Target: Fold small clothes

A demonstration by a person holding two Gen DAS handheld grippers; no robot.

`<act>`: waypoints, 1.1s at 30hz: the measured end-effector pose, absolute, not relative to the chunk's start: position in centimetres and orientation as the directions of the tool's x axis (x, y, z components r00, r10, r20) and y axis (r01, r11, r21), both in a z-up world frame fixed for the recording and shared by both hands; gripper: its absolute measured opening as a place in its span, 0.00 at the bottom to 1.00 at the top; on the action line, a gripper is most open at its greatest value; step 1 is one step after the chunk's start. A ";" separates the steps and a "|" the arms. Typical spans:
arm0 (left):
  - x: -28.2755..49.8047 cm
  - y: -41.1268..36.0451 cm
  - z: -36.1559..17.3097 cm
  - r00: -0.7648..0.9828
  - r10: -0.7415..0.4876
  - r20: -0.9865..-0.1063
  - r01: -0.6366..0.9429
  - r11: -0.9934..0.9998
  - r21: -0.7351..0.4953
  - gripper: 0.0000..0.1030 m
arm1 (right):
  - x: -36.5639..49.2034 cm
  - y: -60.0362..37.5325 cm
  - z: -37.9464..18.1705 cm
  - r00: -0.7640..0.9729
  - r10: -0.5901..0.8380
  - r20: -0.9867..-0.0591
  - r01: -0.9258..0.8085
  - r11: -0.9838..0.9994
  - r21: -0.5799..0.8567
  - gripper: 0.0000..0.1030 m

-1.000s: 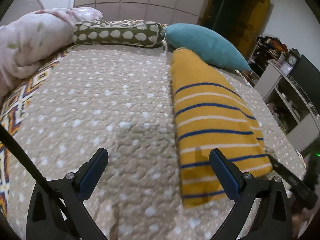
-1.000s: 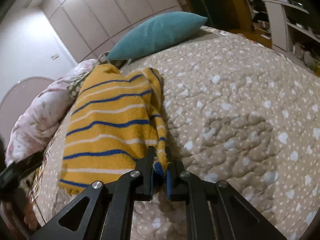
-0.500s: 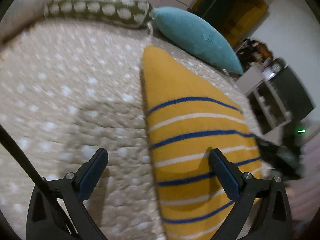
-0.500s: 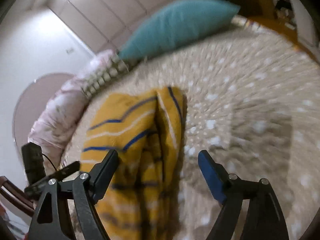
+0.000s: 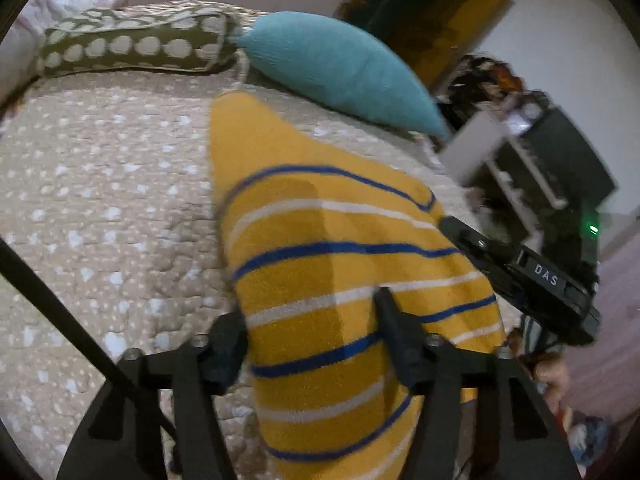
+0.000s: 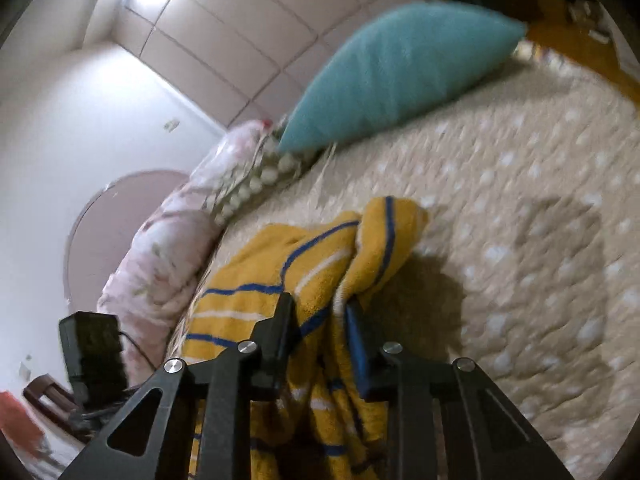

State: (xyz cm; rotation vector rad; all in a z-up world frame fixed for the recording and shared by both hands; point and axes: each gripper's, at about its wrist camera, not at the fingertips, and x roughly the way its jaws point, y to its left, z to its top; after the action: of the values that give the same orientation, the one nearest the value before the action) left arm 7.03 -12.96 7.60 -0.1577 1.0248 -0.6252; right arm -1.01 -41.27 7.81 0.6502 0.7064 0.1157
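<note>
left gripper point(image 5: 312, 332), left wrist view: jaws part-way apart with the yellow striped garment point(image 5: 328, 280) lying between them; the fingers point(image 5: 390, 320) flank the cloth, and whether they pinch it cannot be told. right gripper point(image 6: 318, 320), right wrist view: jaws narrowed around a bunched fold of the same garment point(image 6: 280, 280), fabric filling the gap; the blue pad point(image 6: 356, 344) lies against the cloth. the garment, yellow with blue and white stripes, rests on the bed point(image 5: 100, 200), its narrow end pointing toward the pillows and its broad end at the grippers. in the left view the right gripper's body point(image 5: 532, 276) sits at the garment's right edge. the beige dotted quilt point(image 6: 520, 240) lies bare to the left of the garment in the left view and to the right of it in the right view. a teal pillow point(image 5: 340, 68) and a green spotted bolster point(image 5: 132, 46) lie at the head of the bed, beyond the garment's tip. a pink floral duvet point(image 6: 160, 256) lies bundled along the bed's left edge. shelving point(image 5: 528, 160) stands past the bed's right edge; its contents are blurred.
</note>
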 end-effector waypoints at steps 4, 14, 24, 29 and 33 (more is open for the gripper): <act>5.5 -13.5 6.5 0.410 -0.431 -0.804 0.401 0.877 -0.265 0.63 | -2.7 -42.7 6.2 0.735 0.238 -0.635 0.221 0.801 0.556 0.34; -2.7 -7.9 4.8 0.562 -0.276 -0.779 0.323 0.941 -0.101 0.75 | -7.3 -38.1 6.3 0.730 0.320 -0.604 0.037 0.864 0.502 0.44; -7.2 -6.0 4.5 0.679 -0.158 -0.717 0.245 0.969 0.018 0.76 | -10.0 -38.4 4.3 0.736 0.256 -0.627 0.131 0.855 0.502 0.04; -6.9 -4.2 4.1 0.723 -0.025 -0.691 0.146 0.982 0.117 0.80 | -10.7 -39.5 3.5 0.728 0.235 -0.644 0.169 0.848 0.501 0.08; -5.0 -1.8 2.6 0.662 0.038 -0.748 0.074 0.991 0.115 0.80 | -12.3 -39.4 5.1 0.765 0.174 -0.621 0.191 0.859 0.476 0.21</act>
State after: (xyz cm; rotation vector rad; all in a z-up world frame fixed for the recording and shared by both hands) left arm -5.00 -1.83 2.58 0.1399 0.8475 -0.0207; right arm -12.30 -39.37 5.06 0.5498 0.7096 -0.0097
